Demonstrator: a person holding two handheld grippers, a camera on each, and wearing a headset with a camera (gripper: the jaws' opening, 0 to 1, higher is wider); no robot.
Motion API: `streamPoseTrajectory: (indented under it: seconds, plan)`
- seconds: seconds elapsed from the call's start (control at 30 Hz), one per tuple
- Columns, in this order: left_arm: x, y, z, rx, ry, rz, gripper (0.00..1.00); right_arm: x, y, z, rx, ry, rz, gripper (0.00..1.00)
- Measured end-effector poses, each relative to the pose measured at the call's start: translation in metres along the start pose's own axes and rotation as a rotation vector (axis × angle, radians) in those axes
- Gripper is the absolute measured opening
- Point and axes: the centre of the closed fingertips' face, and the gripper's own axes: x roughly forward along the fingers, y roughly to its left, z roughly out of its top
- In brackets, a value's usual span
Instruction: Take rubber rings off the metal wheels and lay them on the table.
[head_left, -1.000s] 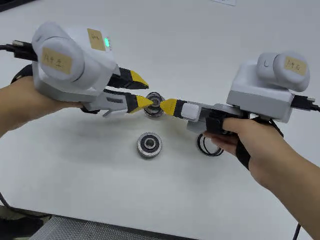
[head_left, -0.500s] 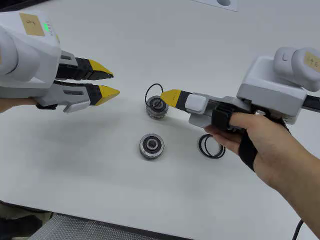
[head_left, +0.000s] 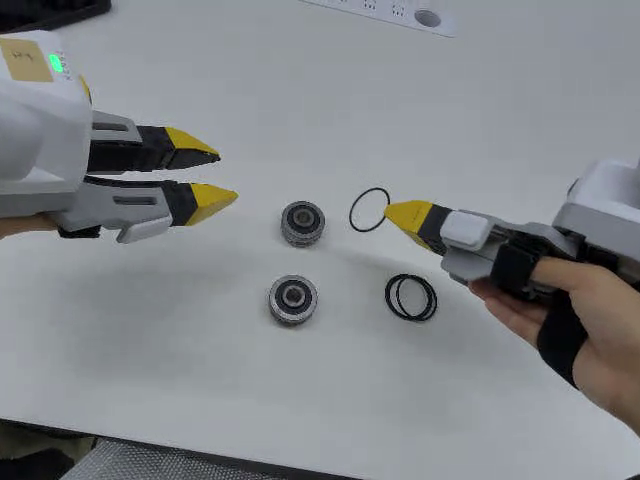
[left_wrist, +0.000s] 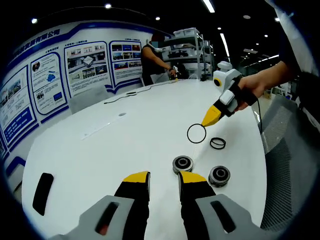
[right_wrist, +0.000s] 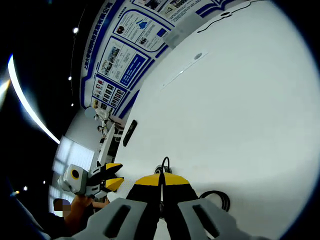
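Two metal wheels stand on the white table, one farther (head_left: 303, 222) (left_wrist: 183, 163) and one nearer (head_left: 292, 299) (left_wrist: 219, 175). My right gripper (head_left: 400, 213) (right_wrist: 161, 180) is shut on a thin black rubber ring (head_left: 370, 210) (left_wrist: 196, 133) (right_wrist: 165, 162), which hangs at its tip to the right of the far wheel. Loose rubber rings (head_left: 411, 297) (left_wrist: 217, 143) (right_wrist: 220, 197) lie flat on the table under the right gripper. My left gripper (head_left: 205, 175) (left_wrist: 164, 179) is open with nothing between its jaws, well left of the wheels.
The white table (head_left: 180, 380) spreads wide around the wheels. A flat white strip with a round hole (head_left: 427, 18) lies at the far edge. A dark flat object (left_wrist: 42, 186) lies on the table to the left. A person (left_wrist: 152, 57) stands beyond the table.
The right gripper has pulled the ring off the far wheel and carried it to the right. The left gripper has drawn back to the left, away from the wheel.
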Motion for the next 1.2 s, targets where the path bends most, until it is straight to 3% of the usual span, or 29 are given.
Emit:
streamPoseTrajectory:
  seconds: [0.17,0.33,0.7,0.77,0.87,1.0,1.1,1.2]
  plan:
    - [-0.002,-0.007,0.006,-0.007,-0.030,-0.014,0.27,-0.017,-0.024,-0.013,0.066,0.000,-0.039,0.02]
    - [-0.002,-0.011,0.002,-0.007,-0.025,-0.022,0.28,-0.027,-0.041,-0.028,0.120,0.005,-0.073,0.02]
    - [-0.008,-0.007,-0.003,-0.033,-0.029,-0.004,0.27,-0.036,-0.053,-0.042,0.188,0.017,-0.120,0.02]
    - [-0.008,-0.008,-0.003,-0.037,-0.032,-0.005,0.28,-0.037,-0.058,-0.043,0.180,0.023,-0.150,0.02]
    - [-0.007,-0.011,-0.004,-0.039,-0.029,-0.010,0.28,-0.038,-0.056,-0.042,0.162,0.024,-0.153,0.05]
    - [-0.008,-0.017,-0.005,-0.044,-0.031,-0.019,0.29,-0.039,-0.056,-0.043,0.087,0.044,-0.170,0.09]
    - [-0.009,-0.020,-0.007,-0.047,-0.026,-0.017,0.29,-0.043,-0.058,-0.041,-0.012,0.060,-0.178,0.14]
    - [-0.013,-0.020,-0.006,-0.061,-0.040,-0.009,0.29,-0.049,-0.055,-0.035,-0.065,0.038,-0.186,0.16]
